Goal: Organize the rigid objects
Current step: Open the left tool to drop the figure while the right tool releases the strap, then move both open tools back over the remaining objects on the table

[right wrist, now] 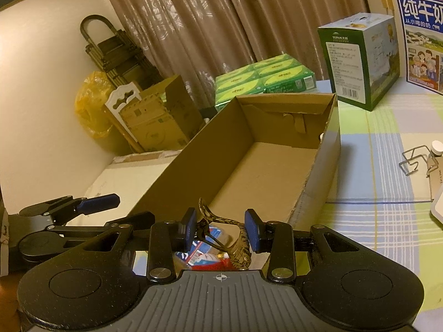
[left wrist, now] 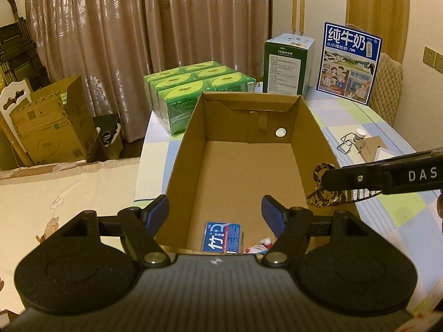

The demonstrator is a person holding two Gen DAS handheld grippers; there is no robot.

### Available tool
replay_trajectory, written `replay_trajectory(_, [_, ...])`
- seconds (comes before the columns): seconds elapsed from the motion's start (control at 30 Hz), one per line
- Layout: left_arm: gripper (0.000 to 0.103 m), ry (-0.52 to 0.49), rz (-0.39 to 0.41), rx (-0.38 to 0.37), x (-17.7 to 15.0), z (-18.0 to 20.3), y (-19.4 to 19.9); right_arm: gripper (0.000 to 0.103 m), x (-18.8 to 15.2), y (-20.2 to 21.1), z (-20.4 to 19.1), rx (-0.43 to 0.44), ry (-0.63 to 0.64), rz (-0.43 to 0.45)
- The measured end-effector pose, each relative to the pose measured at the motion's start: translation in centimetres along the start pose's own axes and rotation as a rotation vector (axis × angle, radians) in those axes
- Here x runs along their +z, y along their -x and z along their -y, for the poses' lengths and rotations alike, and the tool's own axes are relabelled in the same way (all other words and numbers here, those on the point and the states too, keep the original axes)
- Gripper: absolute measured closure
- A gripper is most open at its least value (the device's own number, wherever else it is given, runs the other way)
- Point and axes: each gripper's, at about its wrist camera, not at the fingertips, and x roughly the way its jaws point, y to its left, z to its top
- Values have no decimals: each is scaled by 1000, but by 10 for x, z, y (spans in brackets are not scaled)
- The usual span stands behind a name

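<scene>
An open cardboard box (left wrist: pixel 313 127) stands on the table, its far half bare. At its near end lie a blue pack (left wrist: pixel 221 236) and a small red-and-white item (left wrist: pixel 261 244). My left gripper (left wrist: pixel 216 215) is open and empty, its fingers straddling the box's near left wall. My right gripper (right wrist: pixel 220 229) is shut on a leopard-patterned hair claw clip (right wrist: pixel 238 240), held over the box's near end (right wrist: pixel 313 182). The clip (left wrist: pixel 326 193) and right gripper (left wrist: pixel 332 179) also show in the left wrist view at the box's right wall.
Green tissue packs (left wrist: pixel 193 83), a green-and-white carton (left wrist: pixel 286 63) and a blue milk box (left wrist: pixel 350 61) stand behind the box. A wire holder (left wrist: pixel 347 144), small white-capped bottle (left wrist: pixel 360 133) and card lie on the checked tablecloth (right wrist: pixel 387 193) to the right. Cardboard boxes (left wrist: pixel 52 127) stand on the floor left.
</scene>
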Motion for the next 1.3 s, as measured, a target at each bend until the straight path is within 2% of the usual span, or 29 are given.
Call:
replay_trajectory(0.13, [34,1,0,1,0,0,0,68,0,-4,0,20,-3,-4])
replay_trajectory(0.2, [34,1,0,2,0,0,0,57,1,-3,1,23,-13,10])
replay_trajectory(0.23, [34,1,0,3,0,0,1,46,1,-2,2,22,-18,18])
replay_trajectory(0.27, [34,2,1,3,-1,0,1,43,1,0,2,25,-22,27])
replay_trajectory(0.57, [34,29,19,6,-2,5,17,43,-3,30,6,8,-13,76])
replay_trajectory(0.77, [34,40,46,-3,0,23,41,43,-21,72,19,-59,-7,116])
replay_trajectory(0.93, [34,33,72,-34,0,50,61,43,-46,113,34,-124,-22,150])
replay_trajectory(1.3, [34,-27,109,-151,-6,140,89,43,-101,202,88,-308,-123,180])
